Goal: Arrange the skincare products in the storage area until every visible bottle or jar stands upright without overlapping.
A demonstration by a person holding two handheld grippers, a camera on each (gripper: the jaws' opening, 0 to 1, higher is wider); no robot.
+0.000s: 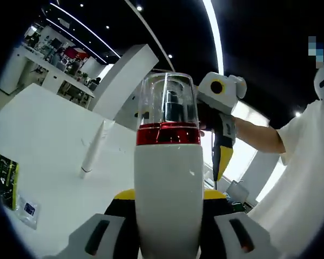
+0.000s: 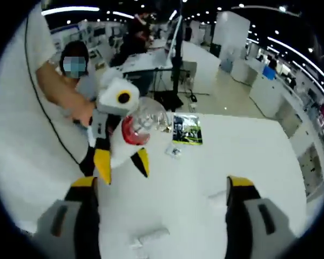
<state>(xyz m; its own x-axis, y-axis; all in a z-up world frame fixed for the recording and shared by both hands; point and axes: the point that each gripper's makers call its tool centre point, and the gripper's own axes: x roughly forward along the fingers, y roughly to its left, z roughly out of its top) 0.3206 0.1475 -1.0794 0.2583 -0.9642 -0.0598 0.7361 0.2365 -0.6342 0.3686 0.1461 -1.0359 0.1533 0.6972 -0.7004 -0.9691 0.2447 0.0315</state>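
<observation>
A white bottle (image 1: 168,178) with a red band and a clear cap fills the middle of the left gripper view, lifted off the table. My left gripper (image 1: 168,229) is shut on its body. The right gripper view has this bottle (image 2: 136,127) at upper left, between the yellow-tipped jaws of the left gripper (image 2: 123,162). My right gripper (image 2: 162,186) hangs open over the white table (image 2: 248,151), holding nothing. It also appears behind the bottle as the right gripper (image 1: 221,156). A white tube (image 1: 94,151) lies flat on the table.
A green and black packet (image 2: 187,129) and a small sachet (image 2: 174,151) lie on the table beyond the bottle. A person in a white shirt (image 1: 308,178) stands close at the table's side. Desks and other people fill the room behind.
</observation>
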